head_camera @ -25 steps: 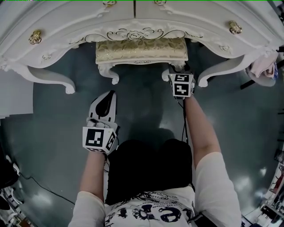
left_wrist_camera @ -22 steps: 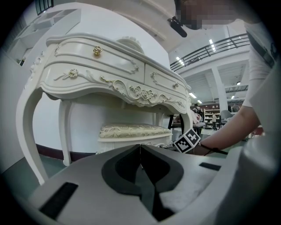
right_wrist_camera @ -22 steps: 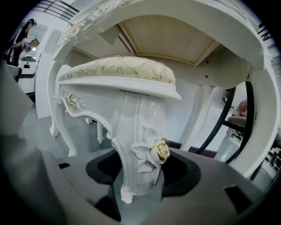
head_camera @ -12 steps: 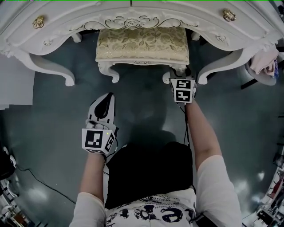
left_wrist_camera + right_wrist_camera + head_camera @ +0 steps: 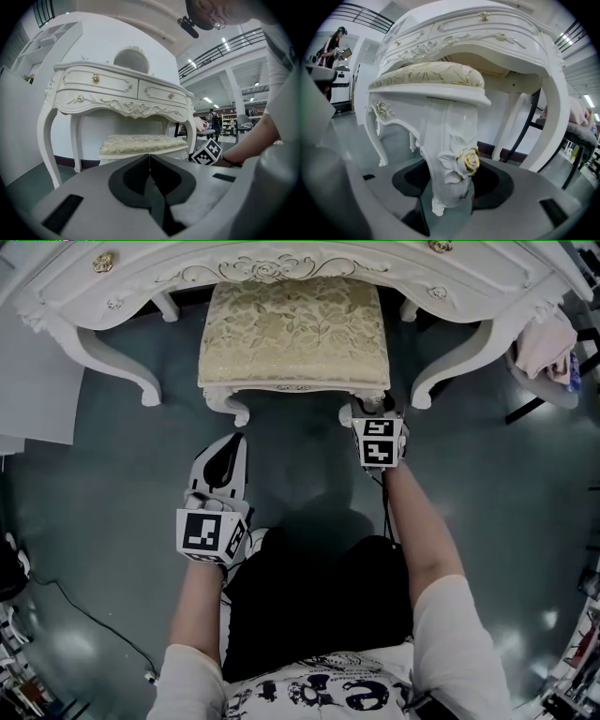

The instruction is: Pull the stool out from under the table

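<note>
The stool (image 5: 292, 329), with a cream-and-gold patterned cushion and carved white legs, stands mostly out in front of the white dressing table (image 5: 506, 298). My right gripper (image 5: 375, 411) is shut on the stool's front right leg (image 5: 449, 154), the one with a gold rose, and its jaws (image 5: 447, 199) hold that leg from both sides. My left gripper (image 5: 228, 444) hovers above the floor in front of the stool's left front leg, shut and empty. From the left gripper view, the shut tips (image 5: 149, 158) point at the stool (image 5: 140, 143) under the table (image 5: 117, 91).
A dark-framed chair with pink cloth (image 5: 551, 352) stands right of the table. A white panel (image 5: 28, 395) lies at the left, and a cable (image 5: 89, 622) runs over the grey floor. My body and legs are close behind both grippers.
The stool has slid out from under the table toward me, so much more cushion shows. My right gripper came back with its leg. The left gripper stayed in place.
</note>
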Motion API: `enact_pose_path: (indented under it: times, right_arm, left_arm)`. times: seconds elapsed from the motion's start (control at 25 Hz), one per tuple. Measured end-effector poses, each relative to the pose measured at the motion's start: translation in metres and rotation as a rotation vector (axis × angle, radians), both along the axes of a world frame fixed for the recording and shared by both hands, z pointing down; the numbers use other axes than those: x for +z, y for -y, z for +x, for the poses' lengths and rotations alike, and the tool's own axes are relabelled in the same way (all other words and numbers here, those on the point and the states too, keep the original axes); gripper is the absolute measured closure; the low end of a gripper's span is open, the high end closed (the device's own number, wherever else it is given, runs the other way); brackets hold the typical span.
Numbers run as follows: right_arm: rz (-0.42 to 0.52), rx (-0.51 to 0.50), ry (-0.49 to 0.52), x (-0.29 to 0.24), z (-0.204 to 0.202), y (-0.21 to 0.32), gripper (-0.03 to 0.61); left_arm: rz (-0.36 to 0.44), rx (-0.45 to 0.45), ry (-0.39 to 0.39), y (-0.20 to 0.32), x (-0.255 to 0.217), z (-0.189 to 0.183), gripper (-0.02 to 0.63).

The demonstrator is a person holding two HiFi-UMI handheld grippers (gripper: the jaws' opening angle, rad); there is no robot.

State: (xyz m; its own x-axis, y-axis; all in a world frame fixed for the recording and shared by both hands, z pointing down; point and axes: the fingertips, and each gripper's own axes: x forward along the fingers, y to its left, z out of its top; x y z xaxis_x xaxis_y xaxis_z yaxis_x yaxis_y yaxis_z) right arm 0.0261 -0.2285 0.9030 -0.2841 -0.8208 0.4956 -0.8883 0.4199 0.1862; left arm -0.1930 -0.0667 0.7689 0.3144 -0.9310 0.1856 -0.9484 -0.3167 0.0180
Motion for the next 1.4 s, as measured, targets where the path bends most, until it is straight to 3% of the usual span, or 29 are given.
enact_pose_path:
  times: [0.92,1.4]
  right_arm:
    - [-0.024,-0.058,0.005,0.004,0.040,-0.157,0.302]
    - [-0.066,-0.082,0.012,0.002,0.049,-0.189,0.302]
  left_arm:
    - [0.074,-0.034,0.012,-0.105,-0.037,0.062,0.594]
    - [0.076,-0.100,0.037,-0.132,-0.043,0.059,0.594]
